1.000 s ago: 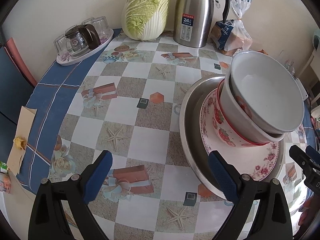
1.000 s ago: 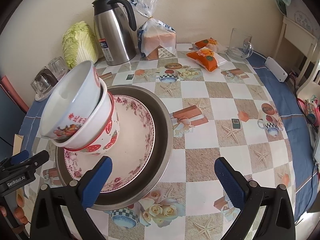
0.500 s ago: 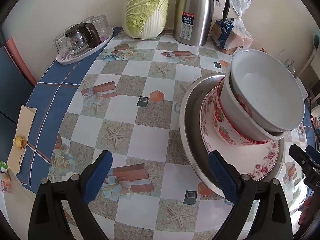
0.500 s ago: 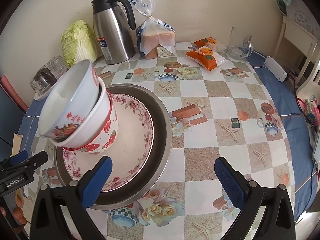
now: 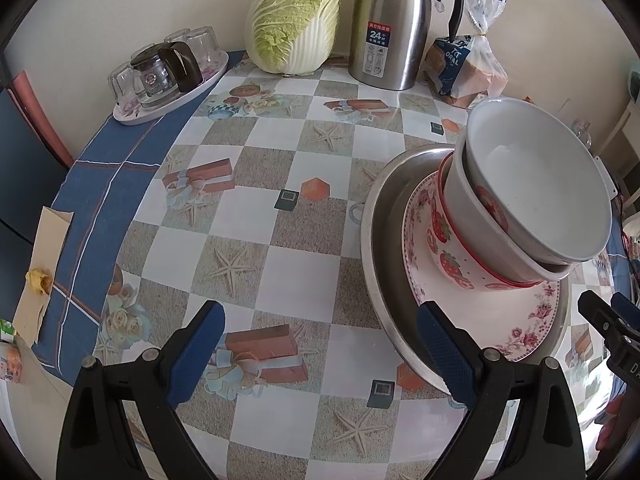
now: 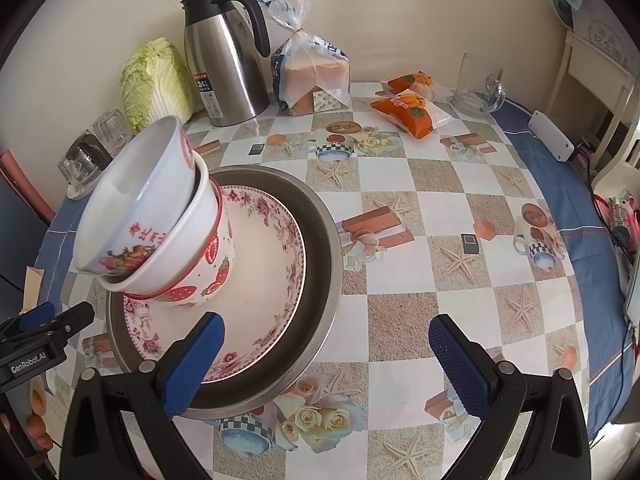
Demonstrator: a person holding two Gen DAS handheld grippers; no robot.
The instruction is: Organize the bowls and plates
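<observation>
Right now both of my grippers hang over the table with jaws spread wide and nothing between them — the left gripper (image 5: 320,354) and the right gripper (image 6: 328,354). Everything is already nested in one stack: a steel basin (image 6: 320,248) at the bottom, a floral plate (image 6: 260,280) inside it, a strawberry bowl (image 6: 212,276) on the plate, and a white bowl (image 6: 132,216) tilted on top, its rim leaning away from level. That stack sits just beyond my left gripper's right finger and just beyond my right gripper's left finger. Underneath lies a checked tablecloth (image 6: 440,216) printed with starfish and gift boxes. Far ahead of my jaws, against the cream wall, stand a cabbage (image 5: 296,20), a steel thermos (image 5: 388,28) and a bread bag (image 6: 312,76) — with a tray of glasses (image 5: 168,76) off to the far left.
</observation>
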